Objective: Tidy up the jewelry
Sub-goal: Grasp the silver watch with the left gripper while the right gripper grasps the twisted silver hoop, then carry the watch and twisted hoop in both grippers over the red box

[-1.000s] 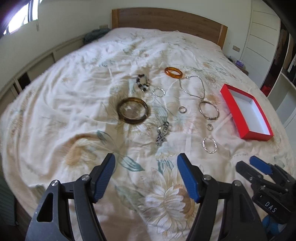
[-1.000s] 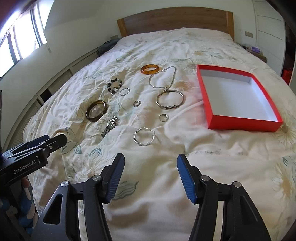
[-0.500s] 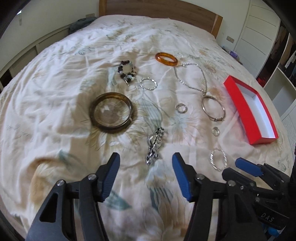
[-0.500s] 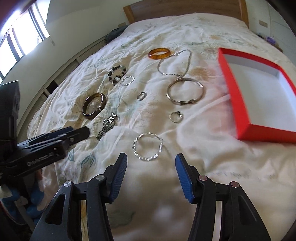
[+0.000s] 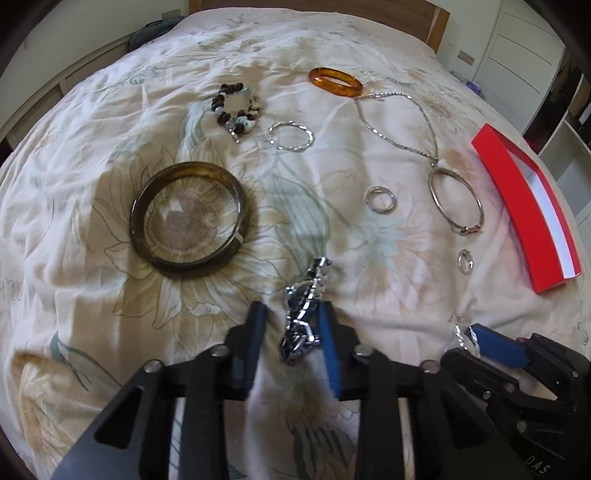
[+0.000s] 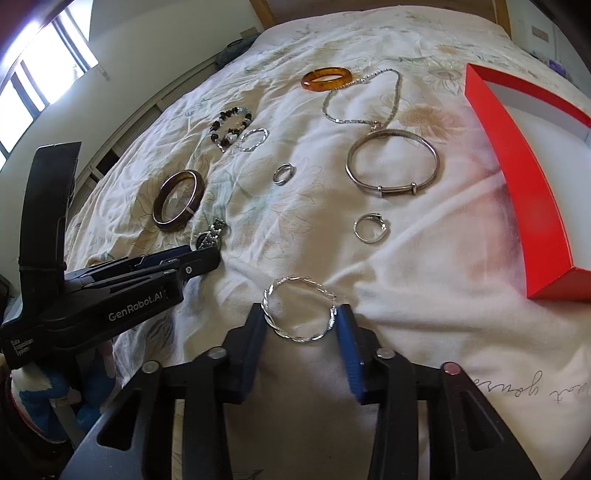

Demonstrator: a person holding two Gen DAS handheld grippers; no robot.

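Note:
Jewelry lies spread on a floral bedspread. My left gripper (image 5: 291, 325) is open, its jaws on either side of a silver metal watch (image 5: 304, 306). My right gripper (image 6: 300, 325) is open, its jaws on either side of a twisted silver hoop (image 6: 299, 314) that lies flat. A dark brown bangle (image 5: 188, 218), a beaded bracelet (image 5: 238, 107), an amber bangle (image 5: 335, 81), a second twisted hoop (image 5: 290, 136), a silver chain necklace (image 6: 364, 99), a silver bangle (image 6: 393, 164) and two rings (image 6: 283, 173) (image 6: 370, 228) lie beyond. A red box (image 6: 517, 177) stands open at right.
The left gripper's body (image 6: 110, 291) reaches in from the left of the right wrist view. A wooden headboard (image 5: 436, 26) stands at the far end. White cupboard doors (image 5: 524, 55) are at the far right, a window (image 6: 33, 85) at the left.
Both grippers have moved forward and down to the bedspread. The left jaws now flank the watch and have narrowed. The right jaws now flank the twisted hoop.

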